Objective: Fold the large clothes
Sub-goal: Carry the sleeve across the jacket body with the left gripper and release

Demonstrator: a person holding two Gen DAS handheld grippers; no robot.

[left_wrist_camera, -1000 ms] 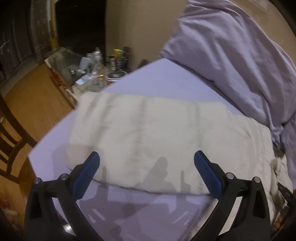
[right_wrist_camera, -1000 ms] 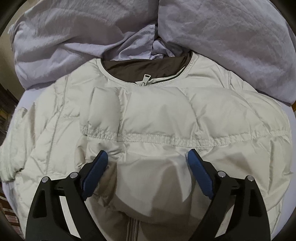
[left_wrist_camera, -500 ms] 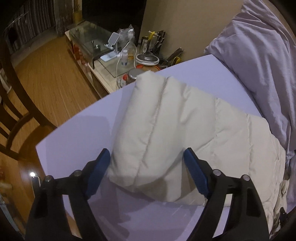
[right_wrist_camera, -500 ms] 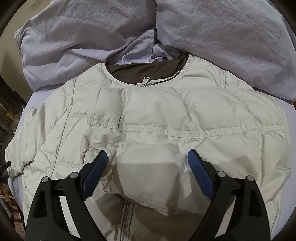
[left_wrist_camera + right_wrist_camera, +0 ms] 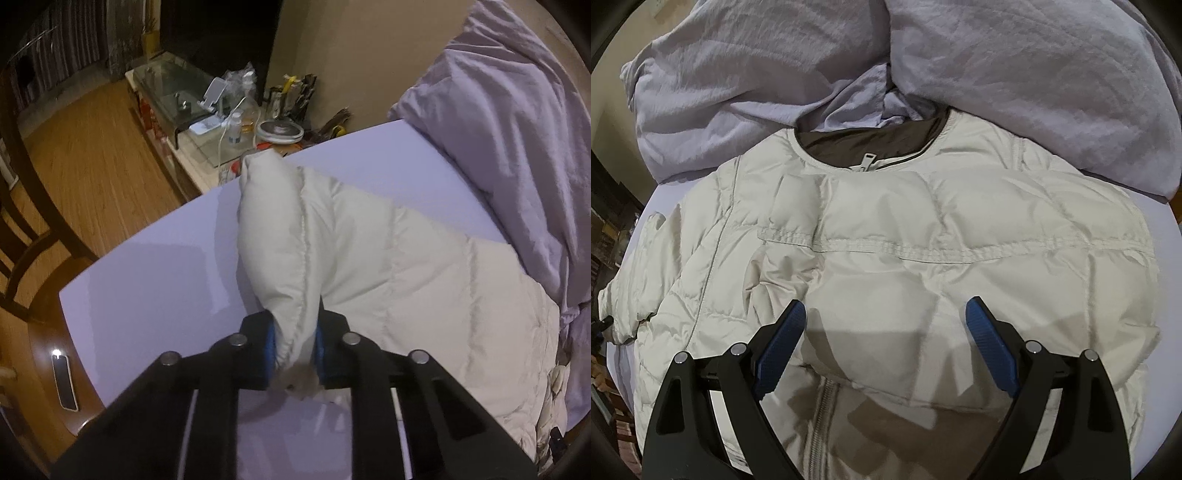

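Observation:
A cream quilted puffer jacket (image 5: 923, 229) lies face up on a lavender bed sheet (image 5: 155, 280), with its collar and zipper pull (image 5: 866, 160) toward the pillows. One sleeve is folded across its chest. In the left wrist view the other sleeve (image 5: 288, 236) stretches out over the sheet. My left gripper (image 5: 295, 345) is shut on that sleeve's cuff end. My right gripper (image 5: 886, 339) is open and empty, hovering just above the folded sleeve on the jacket's front.
Lavender pillows (image 5: 997, 66) and rumpled bedding (image 5: 524, 140) lie beyond the jacket's collar. The bed's edge runs along the left, with a wooden floor (image 5: 92, 147), a cluttered low glass table (image 5: 192, 99) and a dark wooden chair (image 5: 22, 206) past it.
My left gripper has moved in and shut on the sleeve's cuff, which now stands bunched between its fingers. My right gripper has stayed open over the jacket, shifting only slightly.

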